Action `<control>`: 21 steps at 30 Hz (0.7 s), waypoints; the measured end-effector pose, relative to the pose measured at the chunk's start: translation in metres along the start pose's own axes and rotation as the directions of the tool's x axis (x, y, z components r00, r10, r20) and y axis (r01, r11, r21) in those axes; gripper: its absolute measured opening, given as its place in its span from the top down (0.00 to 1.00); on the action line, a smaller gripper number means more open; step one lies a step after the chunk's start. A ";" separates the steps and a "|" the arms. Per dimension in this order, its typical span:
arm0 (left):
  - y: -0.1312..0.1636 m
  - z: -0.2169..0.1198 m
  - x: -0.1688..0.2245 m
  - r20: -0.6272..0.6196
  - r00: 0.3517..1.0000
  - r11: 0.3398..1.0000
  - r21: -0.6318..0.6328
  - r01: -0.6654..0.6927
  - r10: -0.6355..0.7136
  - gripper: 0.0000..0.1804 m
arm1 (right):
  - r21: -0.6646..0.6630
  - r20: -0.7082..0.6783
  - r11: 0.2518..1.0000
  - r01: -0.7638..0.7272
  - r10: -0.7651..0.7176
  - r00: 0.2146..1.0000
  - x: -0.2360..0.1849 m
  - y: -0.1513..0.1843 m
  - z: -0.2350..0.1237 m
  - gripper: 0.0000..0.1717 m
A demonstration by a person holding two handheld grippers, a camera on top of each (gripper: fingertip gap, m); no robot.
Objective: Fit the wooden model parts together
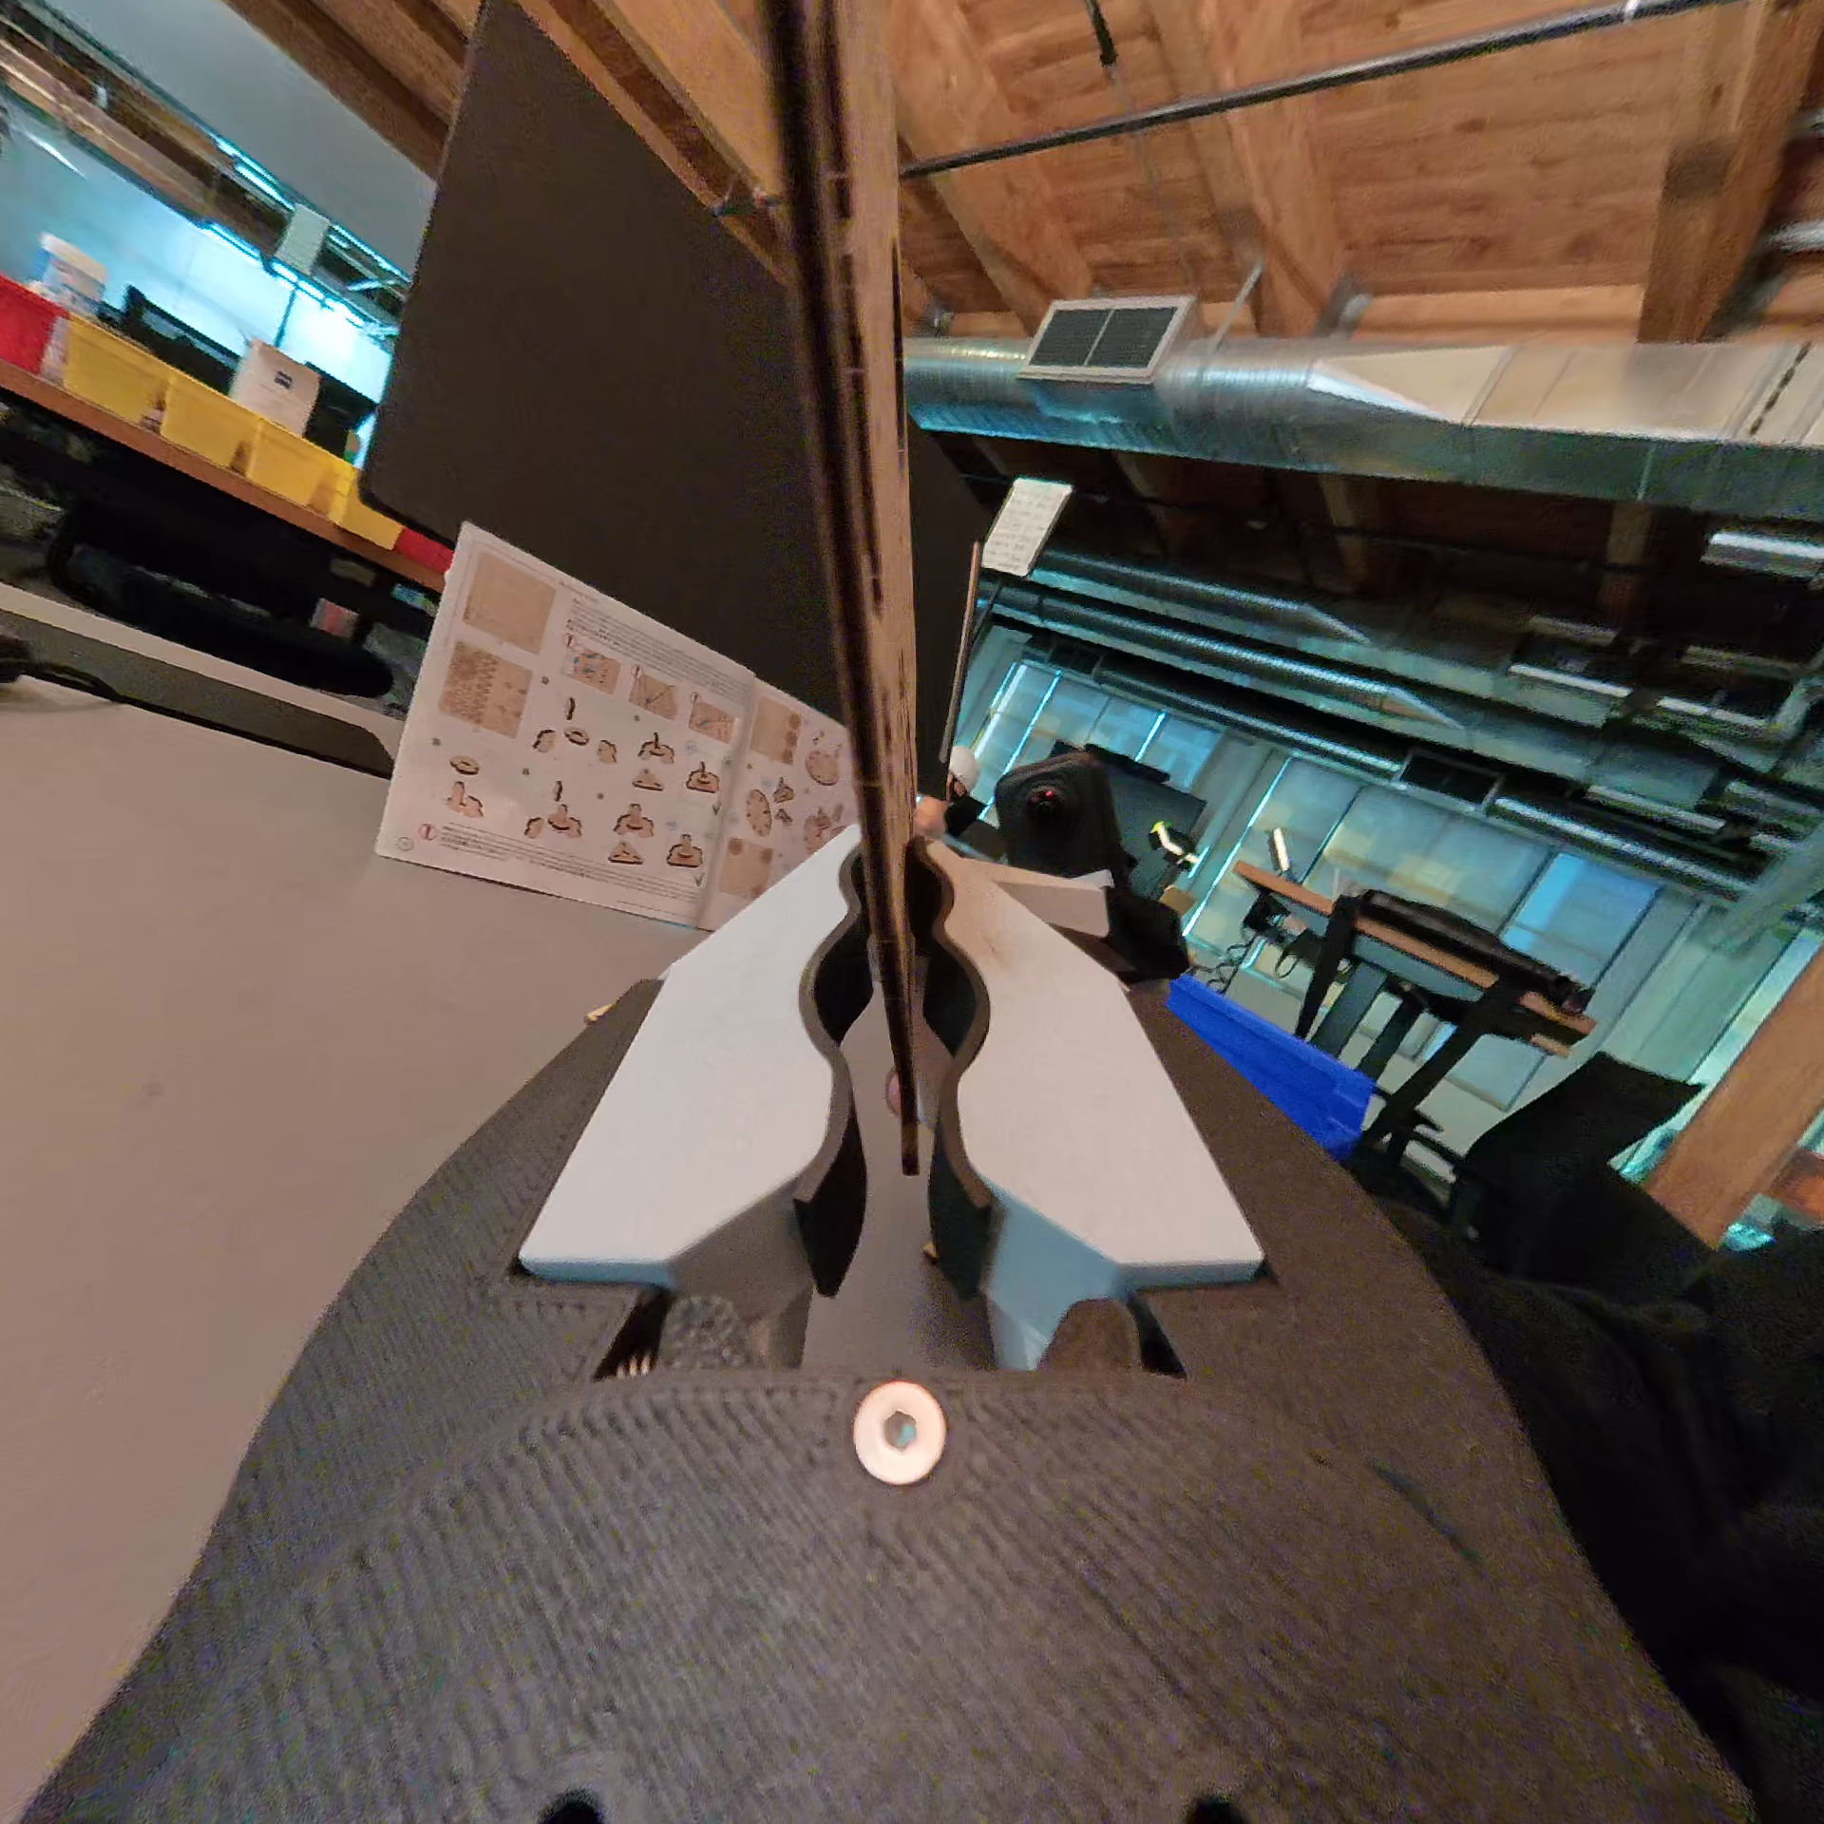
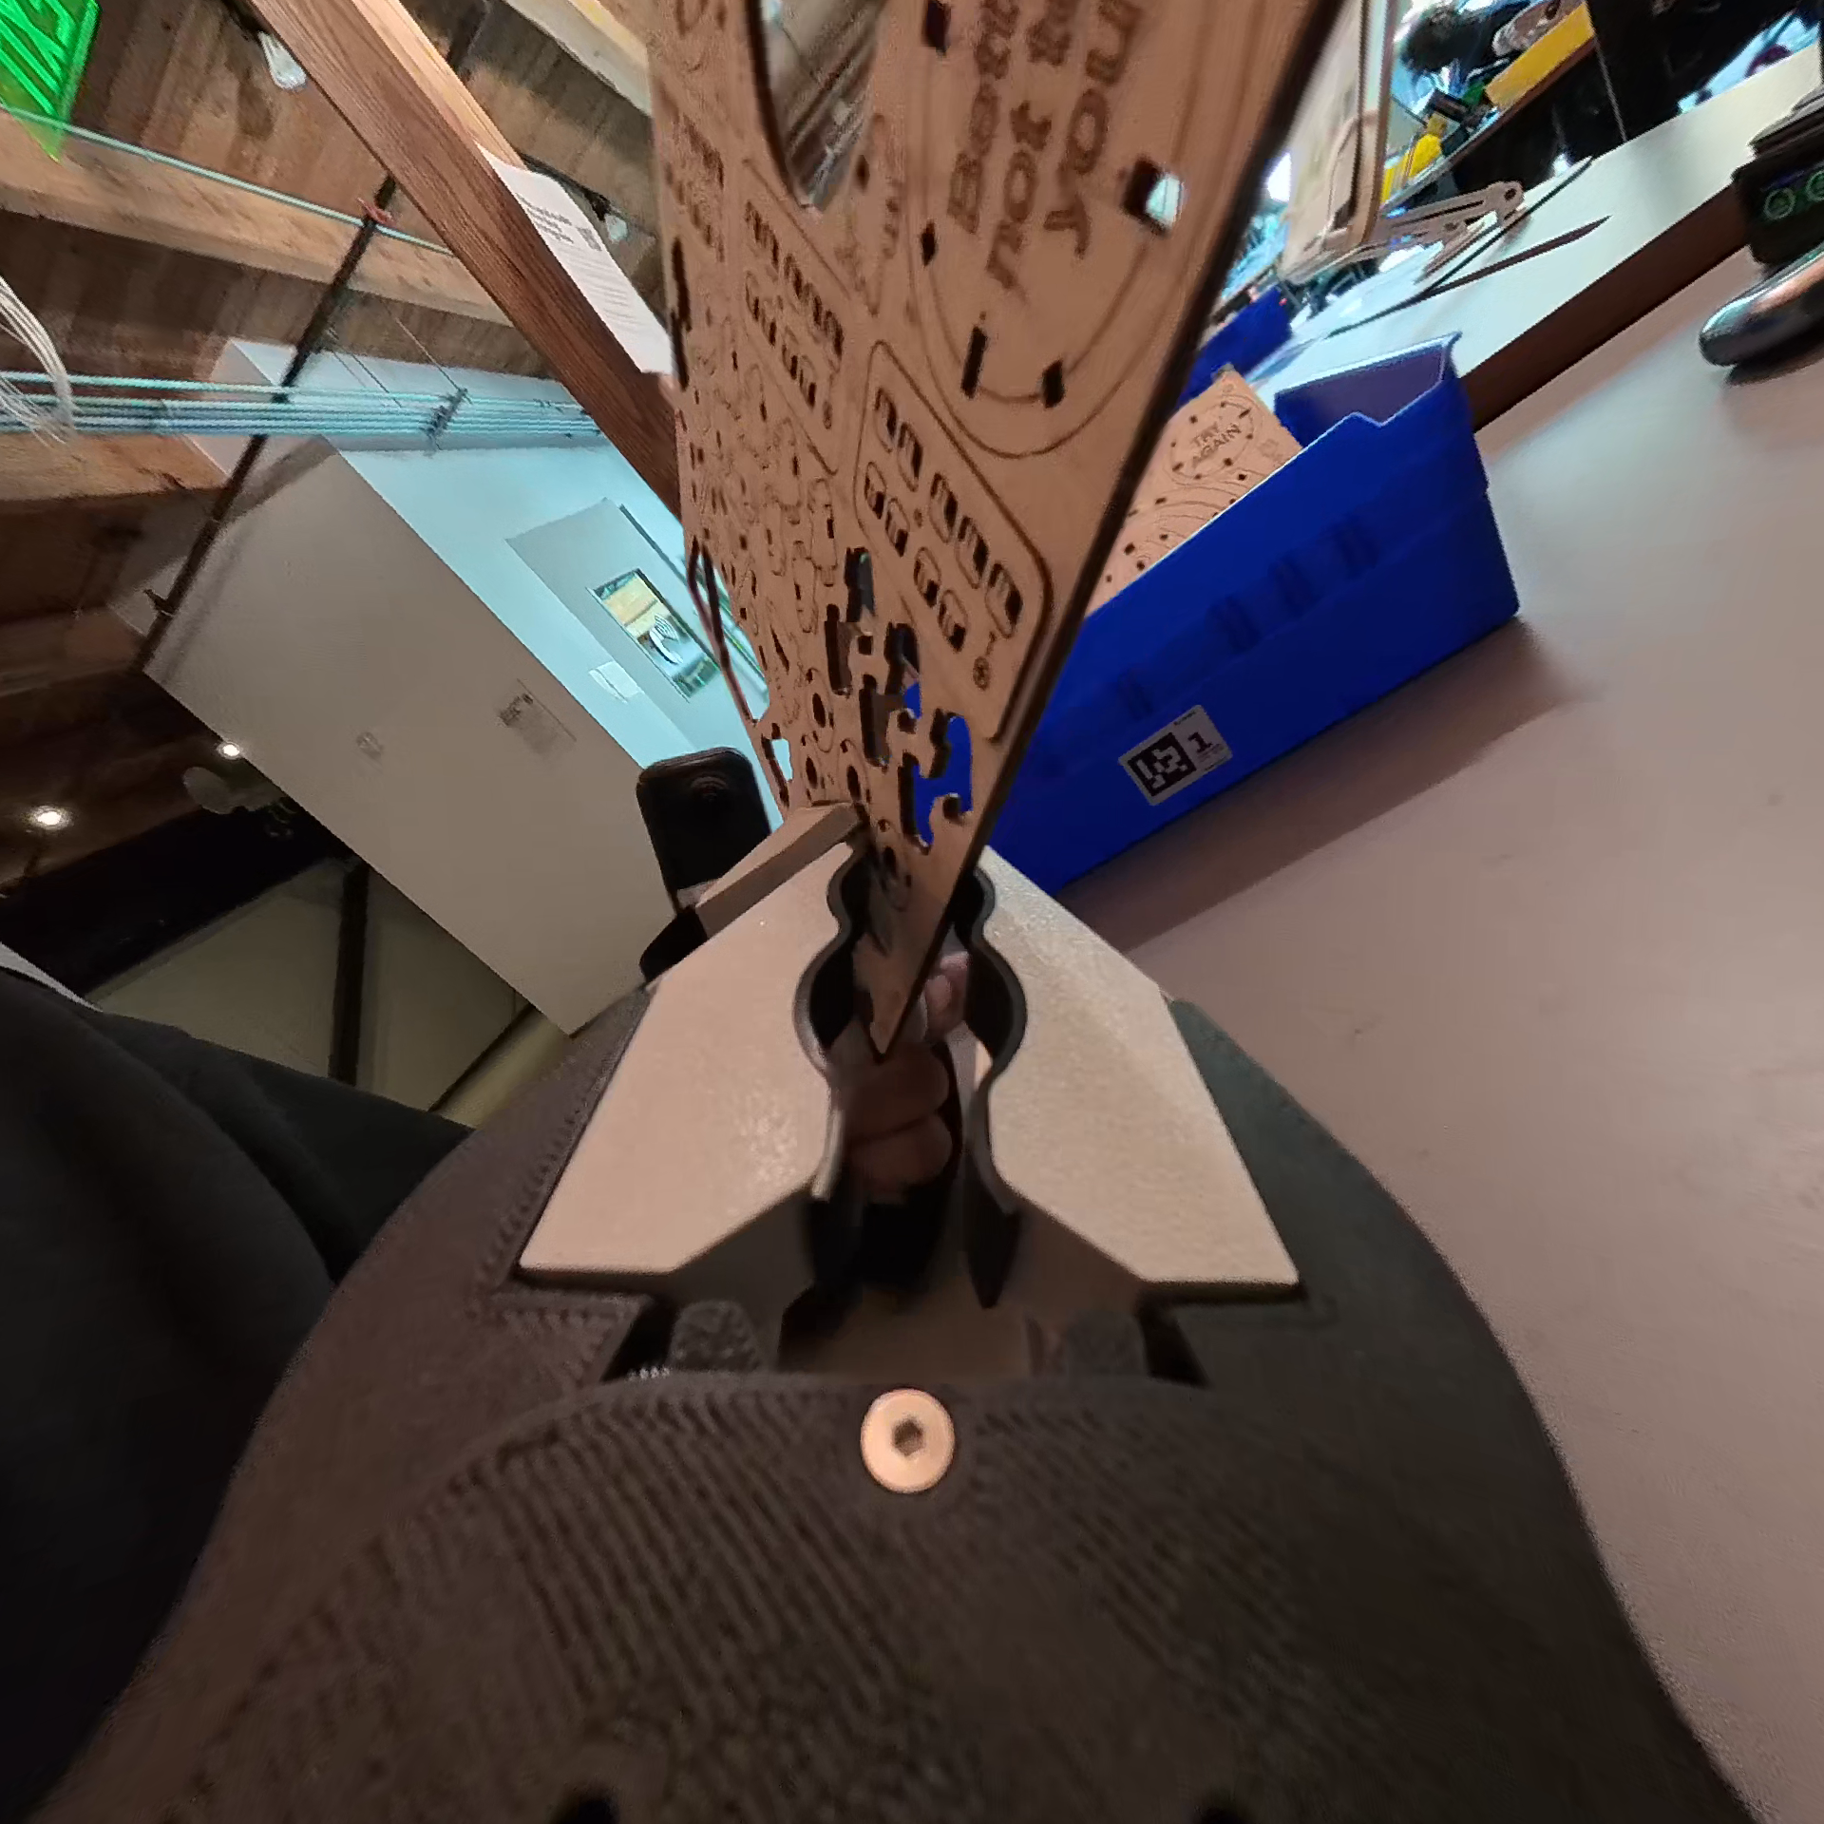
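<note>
I see a grey table (image 2: 1481,1086) w/ a blue bin (image 2: 1283,632) on it. My left gripper (image 1: 893,859) pinches a thin wood sheet (image 1: 849,494) tight, edge-on. My right gripper (image 2: 908,888) sits a bit wider round that sheet (image 2: 938,395); can't tell if its pads press. Booklet (image 1: 592,730) stands behind.

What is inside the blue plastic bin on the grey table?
The blue plastic bin holds a light laser-cut wooden sheet, leaning against its wall. The near wall and the held wooden sheet cover the rest.

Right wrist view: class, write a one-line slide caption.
Gripper fingers close on a laser-cut wooden sheet, a blue bin beside it.
</note>
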State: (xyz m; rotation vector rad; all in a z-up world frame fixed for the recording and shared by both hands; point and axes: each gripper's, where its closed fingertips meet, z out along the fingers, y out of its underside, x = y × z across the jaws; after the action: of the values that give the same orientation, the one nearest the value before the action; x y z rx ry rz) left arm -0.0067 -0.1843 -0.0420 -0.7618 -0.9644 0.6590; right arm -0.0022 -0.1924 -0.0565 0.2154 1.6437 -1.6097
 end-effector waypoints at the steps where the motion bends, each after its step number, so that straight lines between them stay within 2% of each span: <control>1: 0.000 0.000 0.000 -0.009 1.000 1.000 0.009 0.026 -0.026 0.99 | 0.010 0.008 1.000 -0.015 0.015 1.000 -0.001 -0.001 0.000 0.92; 4: -0.001 0.000 -0.001 -0.031 0.994 0.995 0.026 0.101 -0.101 0.99 | 0.019 0.036 0.999 -0.042 0.042 0.998 -0.002 -0.003 -0.001 0.95; 9: -0.001 0.000 0.001 -0.053 0.987 0.988 0.038 0.151 -0.149 0.98 | 0.001 0.060 1.000 -0.031 0.031 0.998 -0.006 -0.003 -0.004 0.97; 14: 0.002 0.002 -0.001 0.085 0.995 0.999 0.009 -0.047 0.046 0.97 | -0.022 0.024 0.999 -0.030 0.031 0.999 0.000 -0.001 -0.005 0.95; 21: 0.002 0.001 -0.002 0.095 0.995 1.000 0.028 -0.010 0.007 0.98 | -0.045 -0.062 0.998 0.045 -0.048 0.997 0.003 0.002 -0.004 0.95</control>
State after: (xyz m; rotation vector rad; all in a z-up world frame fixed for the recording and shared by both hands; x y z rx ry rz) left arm -0.0084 -0.1847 -0.0445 -0.7153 -1.0369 0.7200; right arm -0.0045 -0.1898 -0.0601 0.2088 1.7424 -1.6146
